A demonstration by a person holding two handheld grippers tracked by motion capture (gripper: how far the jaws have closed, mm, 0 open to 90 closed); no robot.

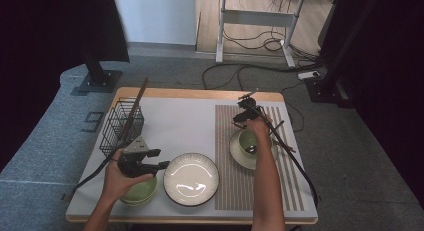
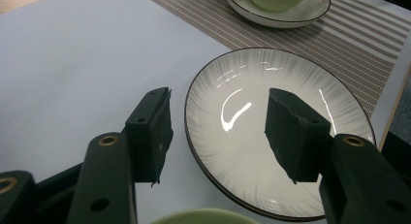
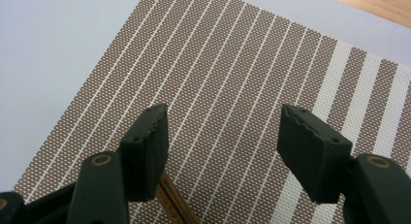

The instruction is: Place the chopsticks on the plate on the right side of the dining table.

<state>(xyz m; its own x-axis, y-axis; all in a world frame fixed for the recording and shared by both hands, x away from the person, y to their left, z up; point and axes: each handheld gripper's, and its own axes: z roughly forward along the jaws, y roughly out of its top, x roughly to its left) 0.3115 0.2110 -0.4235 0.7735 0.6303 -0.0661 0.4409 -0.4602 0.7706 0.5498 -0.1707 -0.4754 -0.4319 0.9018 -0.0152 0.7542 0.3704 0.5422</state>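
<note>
Roughly midway: cup (image 1: 248,141) on saucer (image 1: 239,156) on mat (image 1: 235,191); plate (image 1: 191,179), bowl (image 1: 140,192) off mat. Left tongs (image 2: 218,132), right tongs (image 3: 223,146) wide, empty.

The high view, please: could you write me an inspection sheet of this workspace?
Surface: white table with wooden rim; striped placemat on its right half.
Job's things: white plate at front centre; green bowl under the left hand; green cup on a saucer, something like a spoon in it.
Clutter: wire basket holding a stick; chopsticks by the saucer.
Grippers: left tongs open above the plate; right tongs open above the placemat.
Cables: one trails from each gripper; more on the floor.
Surroundings: desk frame, black stands.
</note>
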